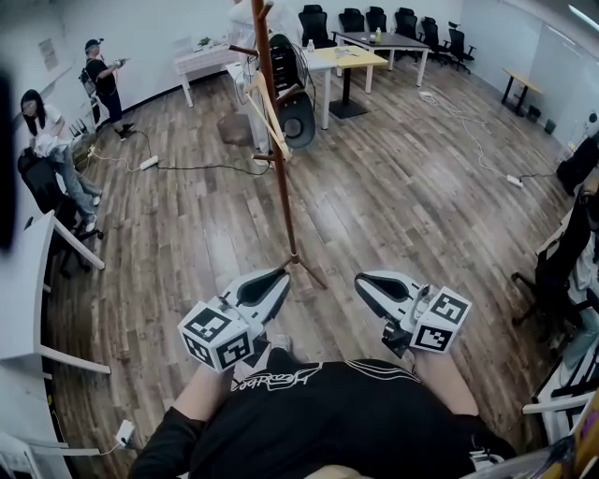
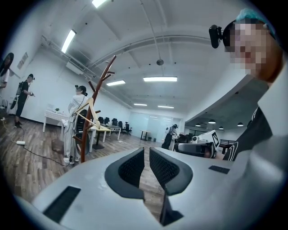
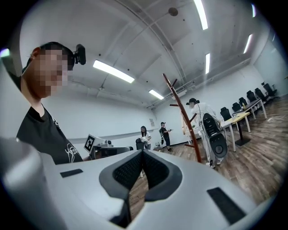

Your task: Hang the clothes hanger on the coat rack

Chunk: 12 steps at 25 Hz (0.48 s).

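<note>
The brown coat rack (image 1: 278,159) stands on the wood floor ahead of me. It also shows in the left gripper view (image 2: 96,96) and the right gripper view (image 3: 184,117). A pale wooden clothes hanger (image 1: 271,114) hangs tilted on its pegs (image 2: 90,113). My left gripper (image 1: 267,283) and right gripper (image 1: 367,283) are held level close to my body, short of the rack's foot. The right jaws are shut tip to tip on nothing (image 3: 142,152). Only a thin slit shows between the left jaws, and they hold nothing (image 2: 146,152).
A person in white (image 2: 72,121) stands by the rack, beside a black bag (image 1: 296,108). Other people (image 1: 103,79) stand at the left wall. There are tables (image 1: 342,58) and office chairs (image 1: 374,19) at the back, a white desk (image 1: 28,309) on the left, chairs (image 1: 562,262) on the right, and cables (image 1: 187,168) on the floor.
</note>
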{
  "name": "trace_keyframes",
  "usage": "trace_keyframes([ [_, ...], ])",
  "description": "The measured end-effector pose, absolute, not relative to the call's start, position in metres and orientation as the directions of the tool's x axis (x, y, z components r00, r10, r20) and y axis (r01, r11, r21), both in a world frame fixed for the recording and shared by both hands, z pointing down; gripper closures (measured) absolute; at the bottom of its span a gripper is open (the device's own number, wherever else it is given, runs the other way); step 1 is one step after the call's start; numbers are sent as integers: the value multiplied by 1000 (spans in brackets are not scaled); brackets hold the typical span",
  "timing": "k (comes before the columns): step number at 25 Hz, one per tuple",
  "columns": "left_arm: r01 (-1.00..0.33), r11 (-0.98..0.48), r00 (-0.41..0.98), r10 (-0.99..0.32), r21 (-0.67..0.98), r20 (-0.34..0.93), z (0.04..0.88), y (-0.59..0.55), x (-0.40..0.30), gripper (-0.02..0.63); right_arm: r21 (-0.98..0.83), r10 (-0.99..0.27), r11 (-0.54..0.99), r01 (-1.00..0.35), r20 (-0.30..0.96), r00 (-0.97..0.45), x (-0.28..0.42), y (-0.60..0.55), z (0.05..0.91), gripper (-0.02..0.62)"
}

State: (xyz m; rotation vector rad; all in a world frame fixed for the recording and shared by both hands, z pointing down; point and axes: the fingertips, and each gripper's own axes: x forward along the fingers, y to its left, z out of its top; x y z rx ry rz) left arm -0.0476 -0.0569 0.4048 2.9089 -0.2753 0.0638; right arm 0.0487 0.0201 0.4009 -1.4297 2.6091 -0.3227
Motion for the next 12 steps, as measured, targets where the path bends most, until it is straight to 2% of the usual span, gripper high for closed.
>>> trace_keyframes([
  [12,-179,-961,983,-166,209,79,409,-47,-40,565,-275,-846,519,-809,-35,-531,52,32,409,555],
])
